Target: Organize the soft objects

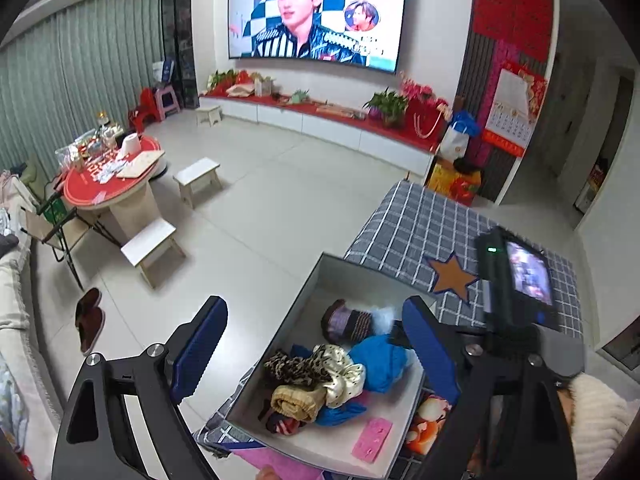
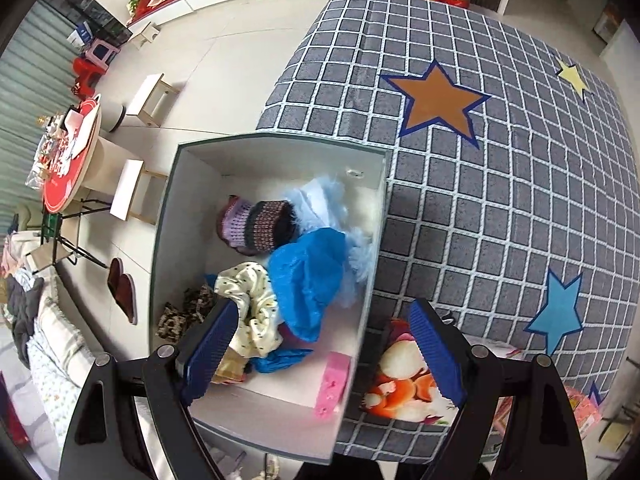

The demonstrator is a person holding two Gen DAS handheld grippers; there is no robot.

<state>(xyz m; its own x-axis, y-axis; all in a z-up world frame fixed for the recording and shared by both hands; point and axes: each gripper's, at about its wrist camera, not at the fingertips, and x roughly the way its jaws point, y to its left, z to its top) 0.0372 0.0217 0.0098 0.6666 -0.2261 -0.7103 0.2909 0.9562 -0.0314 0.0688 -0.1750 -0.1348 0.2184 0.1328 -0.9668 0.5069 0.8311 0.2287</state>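
An open box with a white inside (image 1: 360, 276) (image 2: 280, 156) stands at the left edge of a table under a grey checked cloth (image 1: 420, 220) (image 2: 480, 200). In it lie a purple knitted piece (image 2: 256, 226), a blue cloth (image 2: 308, 276), a cream dotted scrunchie (image 2: 248, 280), a leopard scrunchie (image 2: 176, 316), a tan roll (image 1: 296, 400) and a pink sponge (image 2: 334, 380). My left gripper (image 1: 314, 306) hangs open above the box's near left side, holding nothing. My right gripper (image 2: 324, 306) is open and straddles the box's right wall. One finger is over the cream scrunchie, the other over a cartoon-print cloth (image 2: 404, 384).
Left of the table, white stools (image 1: 154, 250) (image 1: 198, 180), a round red-topped table (image 1: 112, 184) and dark red slippers (image 1: 90, 318) stand on the tiled floor. A sofa edge with laundry runs along the far left. A person's white sleeve (image 1: 600, 412) shows at the right.
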